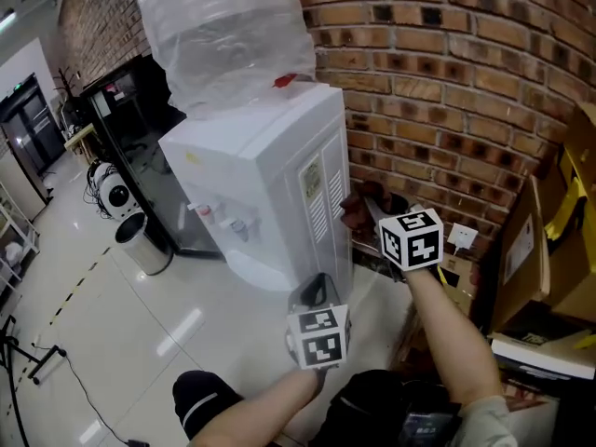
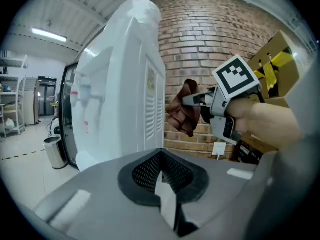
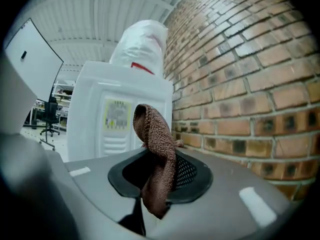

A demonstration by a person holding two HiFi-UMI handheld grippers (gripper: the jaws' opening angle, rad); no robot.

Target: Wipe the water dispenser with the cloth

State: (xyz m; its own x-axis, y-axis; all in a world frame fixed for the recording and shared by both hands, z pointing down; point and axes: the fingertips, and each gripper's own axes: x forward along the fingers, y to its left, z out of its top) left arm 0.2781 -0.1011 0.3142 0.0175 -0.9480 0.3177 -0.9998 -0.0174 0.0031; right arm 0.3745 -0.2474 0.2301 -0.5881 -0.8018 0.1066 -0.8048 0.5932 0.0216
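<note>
While the right hand-held gripper (image 3: pixel 157 184) gripped the brown cloth (image 3: pixel 156 149) near the vented side of the water dispenser (image 1: pixel 261 156) and the left hand-held gripper (image 2: pixel 167 201) hung empty with jaws together, wiping had seemingly not begun, so the next move called for pressing cloth to panel.

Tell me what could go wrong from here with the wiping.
1. The right gripper holds the cloth bunched, with loose ends hanging out of its jaws. Pressed against the dispenser, the cloth might pull free.
2. The brick wall stands close beside the dispenser's vented side, so the gripper could scrape it there.
3. A hard push high up might rock the bottle on top.
</note>
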